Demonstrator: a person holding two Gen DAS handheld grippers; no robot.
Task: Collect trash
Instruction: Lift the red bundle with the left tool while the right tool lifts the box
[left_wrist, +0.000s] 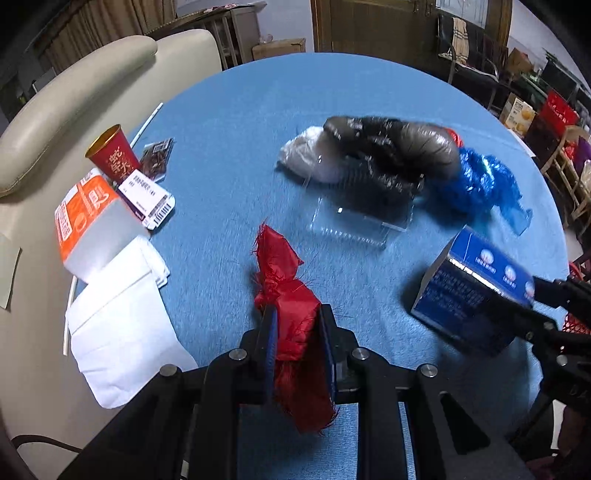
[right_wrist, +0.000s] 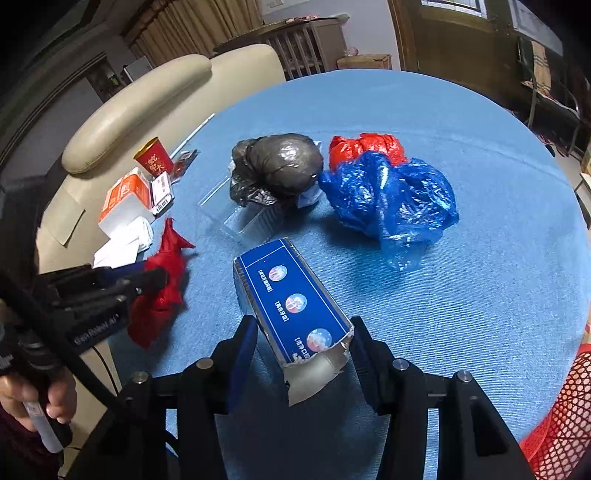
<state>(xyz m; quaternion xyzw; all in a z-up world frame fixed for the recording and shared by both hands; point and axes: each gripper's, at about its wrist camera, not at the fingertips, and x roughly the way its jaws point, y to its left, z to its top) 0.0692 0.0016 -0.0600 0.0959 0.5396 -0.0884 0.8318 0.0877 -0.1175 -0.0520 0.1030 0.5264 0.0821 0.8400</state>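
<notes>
My left gripper (left_wrist: 297, 315) is shut on a frayed red cloth scrap (left_wrist: 284, 266), which stands up from the jaws above the blue tablecloth (left_wrist: 236, 122). In the right wrist view the left gripper (right_wrist: 149, 280) shows at the left, with the red cloth (right_wrist: 166, 266) hanging from it. My right gripper (right_wrist: 303, 328) is shut on a long blue carton (right_wrist: 291, 295) with a torn open end, held tilted over the table. In the left wrist view the blue carton (left_wrist: 469, 291) sits at the right in the right gripper (left_wrist: 543, 295).
Mid-table lie a black bag (right_wrist: 280, 162), a blue plastic bag (right_wrist: 391, 199), a red bag (right_wrist: 365, 146) and a clear tray (left_wrist: 354, 221). At the left edge are a red paper cup (left_wrist: 112, 151), an orange box (left_wrist: 86, 218) and white napkins (left_wrist: 118, 317). A red mesh basket (right_wrist: 561, 406) stands lower right; a beige chair (left_wrist: 74, 92) stands left.
</notes>
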